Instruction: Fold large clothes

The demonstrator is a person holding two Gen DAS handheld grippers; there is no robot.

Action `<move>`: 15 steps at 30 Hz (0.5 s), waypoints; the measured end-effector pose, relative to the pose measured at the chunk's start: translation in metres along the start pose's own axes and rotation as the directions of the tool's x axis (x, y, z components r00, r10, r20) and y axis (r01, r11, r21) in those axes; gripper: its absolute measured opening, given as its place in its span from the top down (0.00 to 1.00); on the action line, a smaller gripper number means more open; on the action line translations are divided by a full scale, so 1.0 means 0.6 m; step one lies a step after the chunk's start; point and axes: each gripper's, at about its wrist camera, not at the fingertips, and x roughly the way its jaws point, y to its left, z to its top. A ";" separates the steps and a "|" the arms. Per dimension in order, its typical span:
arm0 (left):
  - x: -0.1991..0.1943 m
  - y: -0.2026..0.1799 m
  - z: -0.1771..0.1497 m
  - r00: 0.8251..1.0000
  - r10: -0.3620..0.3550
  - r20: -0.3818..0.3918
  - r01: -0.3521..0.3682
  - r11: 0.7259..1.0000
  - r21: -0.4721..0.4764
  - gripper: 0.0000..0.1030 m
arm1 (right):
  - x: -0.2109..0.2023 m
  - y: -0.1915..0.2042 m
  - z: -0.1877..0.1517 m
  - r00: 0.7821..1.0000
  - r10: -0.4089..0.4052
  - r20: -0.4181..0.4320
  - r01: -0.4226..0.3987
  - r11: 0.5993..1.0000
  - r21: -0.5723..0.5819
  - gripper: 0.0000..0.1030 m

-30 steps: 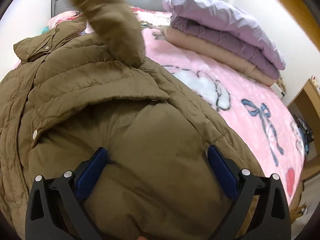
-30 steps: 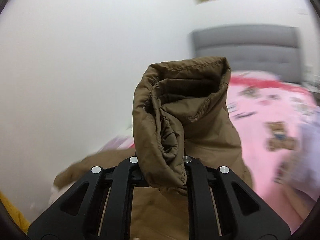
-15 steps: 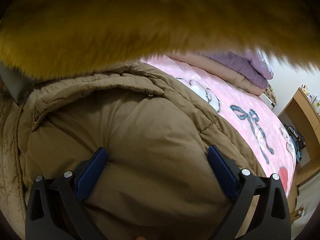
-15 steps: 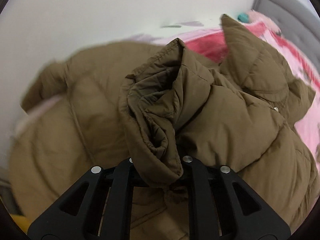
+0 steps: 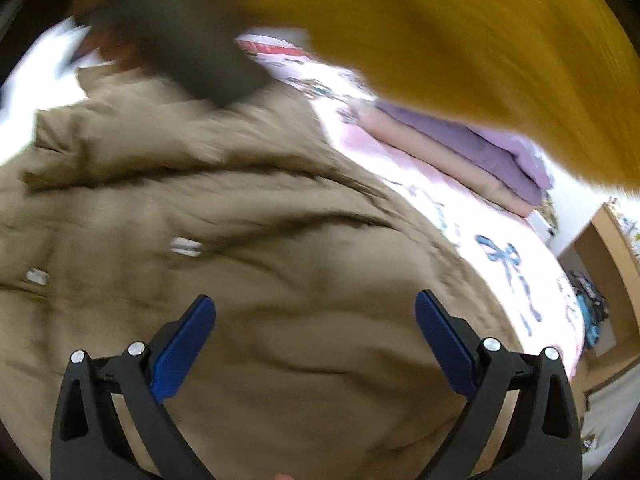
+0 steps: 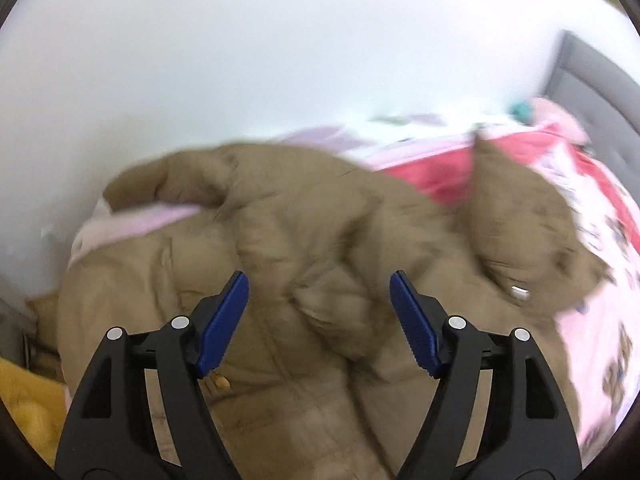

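Jaws of the right gripper (image 6: 318,316) stand wide apart and have just been opening; nothing is pinched between them, and the sleeve (image 6: 320,280) lies loose just ahead and below, draped across the coat (image 6: 280,408). Jaws of the left gripper (image 5: 314,338) are equally wide and hold nothing, hovering over the coat's padded body (image 5: 280,280) with no pad clearly pressing on it.

Outward from both, the brown coat is spread on the bed (image 5: 500,240), filling the near part of each view. In the right wrist view its long axis seems to run from the near hem up toward the collar flap (image 6: 520,232) at upper right, though blur makes this uncertain. The sleeve crosses that axis, so the coming fold probably turns on the coat's outer edges; which gripper is nearer to them I cannot tell.

Two snaps (image 5: 186,246) show on the coat front. A yellow sleeve (image 5: 480,48) of the person sweeps across the top of the left view. Folded quilts (image 5: 480,160) are stacked farther back on the pink bedcover.

No brand, label or legible writing shows; the bedcover carries only cartoon prints and a blue bow.
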 end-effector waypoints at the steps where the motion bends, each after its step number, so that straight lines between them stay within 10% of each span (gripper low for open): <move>1: -0.018 0.033 0.013 0.999 0.034 0.006 -0.034 0.999 0.006 0.05 | -0.020 -0.019 -0.007 1.000 -0.026 0.003 0.026 0.999 0.038 0.32; 9: -0.043 0.282 0.144 0.948 0.318 0.032 -0.319 0.947 0.029 0.05 | -0.135 -0.182 -0.191 0.928 -0.341 -0.150 0.371 0.802 0.468 0.36; 15: 0.010 0.402 0.223 0.990 0.135 -0.050 -0.136 0.990 -0.036 0.05 | -0.132 -0.241 -0.272 0.909 -0.381 -0.169 0.391 0.637 0.664 0.42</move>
